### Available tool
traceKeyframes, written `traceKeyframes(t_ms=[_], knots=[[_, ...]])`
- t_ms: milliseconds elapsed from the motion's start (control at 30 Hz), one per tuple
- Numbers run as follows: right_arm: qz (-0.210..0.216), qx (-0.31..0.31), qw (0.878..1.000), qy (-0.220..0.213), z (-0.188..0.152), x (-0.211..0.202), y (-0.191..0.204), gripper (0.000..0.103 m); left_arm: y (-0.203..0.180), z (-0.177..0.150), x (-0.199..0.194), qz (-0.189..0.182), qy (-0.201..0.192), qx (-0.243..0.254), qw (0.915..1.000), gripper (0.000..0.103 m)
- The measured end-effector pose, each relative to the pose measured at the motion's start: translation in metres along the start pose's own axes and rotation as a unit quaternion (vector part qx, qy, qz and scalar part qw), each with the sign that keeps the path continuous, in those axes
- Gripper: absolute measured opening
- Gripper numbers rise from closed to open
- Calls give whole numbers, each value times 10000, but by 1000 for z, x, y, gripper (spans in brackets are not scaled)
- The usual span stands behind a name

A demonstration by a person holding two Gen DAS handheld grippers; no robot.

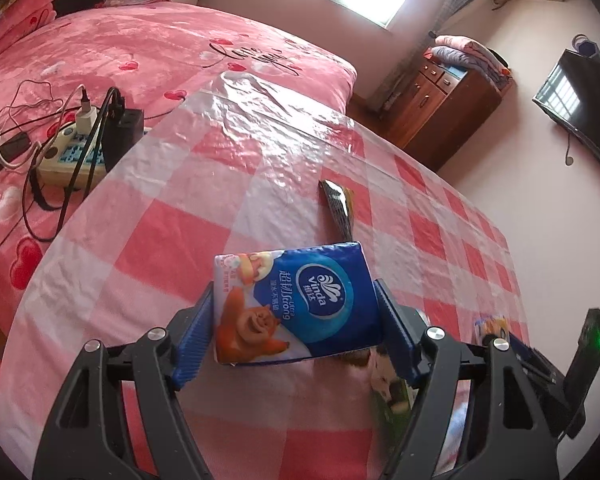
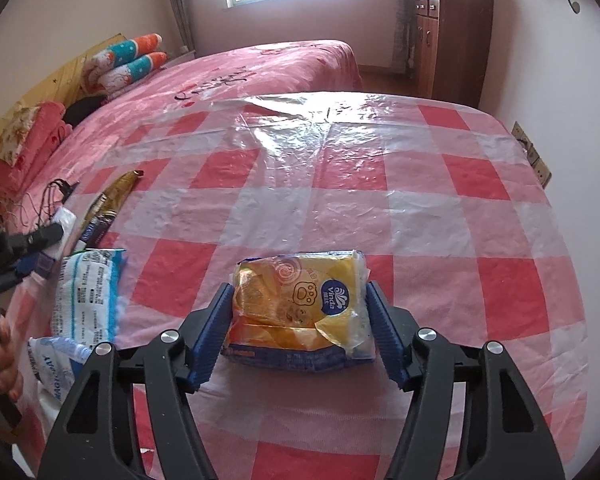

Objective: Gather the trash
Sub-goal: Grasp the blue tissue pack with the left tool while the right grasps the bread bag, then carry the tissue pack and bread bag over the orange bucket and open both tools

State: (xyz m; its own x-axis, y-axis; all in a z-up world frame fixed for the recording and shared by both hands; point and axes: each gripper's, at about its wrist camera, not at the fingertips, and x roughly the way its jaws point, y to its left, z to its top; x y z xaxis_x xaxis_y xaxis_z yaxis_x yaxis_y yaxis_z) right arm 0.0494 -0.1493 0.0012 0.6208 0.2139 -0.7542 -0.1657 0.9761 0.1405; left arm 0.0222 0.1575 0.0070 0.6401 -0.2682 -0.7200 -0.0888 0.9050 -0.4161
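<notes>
My left gripper (image 1: 296, 312) is shut on a blue Vinda tissue pack (image 1: 296, 304) and holds it above the checked tablecloth (image 1: 160, 240). My right gripper (image 2: 300, 312) is shut on a yellow Vinda tissue pack (image 2: 300, 308), low over the same cloth (image 2: 420, 208). A dark and gold wrapper (image 1: 338, 208) lies on the cloth beyond the blue pack; it also shows in the right wrist view (image 2: 108, 204). A white and blue plastic packet (image 2: 86, 296) lies at the left in the right wrist view. A green packet (image 1: 392, 396) lies under my left gripper's right finger.
A pink bed (image 1: 140, 52) stands beyond the table, with a power strip and cables (image 1: 72, 148) on it. A wooden cabinet (image 1: 440, 108) stands by the wall, and a TV (image 1: 580, 108) hangs at the right. The other gripper's body (image 1: 580, 360) shows at the right.
</notes>
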Motion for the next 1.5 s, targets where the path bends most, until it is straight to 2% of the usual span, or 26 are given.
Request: traceKeyframes(t_ms=[600, 967, 1300, 1500], knots=[[301, 118, 9993, -209, -27, -28, 14, 64, 16, -44, -38, -163, 90, 28, 9998, 75], [486, 331, 9971, -476, -39, -64, 24, 63, 27, -66, -68, -335, 82, 35, 9994, 75], [690, 104, 9954, -660, -42, -97, 61, 63, 44, -82, -96, -467, 29, -61, 9989, 75], [1018, -228, 9929, -577, -46, -105, 104, 63, 67, -86, -113, -506, -41, -228, 9984, 75]])
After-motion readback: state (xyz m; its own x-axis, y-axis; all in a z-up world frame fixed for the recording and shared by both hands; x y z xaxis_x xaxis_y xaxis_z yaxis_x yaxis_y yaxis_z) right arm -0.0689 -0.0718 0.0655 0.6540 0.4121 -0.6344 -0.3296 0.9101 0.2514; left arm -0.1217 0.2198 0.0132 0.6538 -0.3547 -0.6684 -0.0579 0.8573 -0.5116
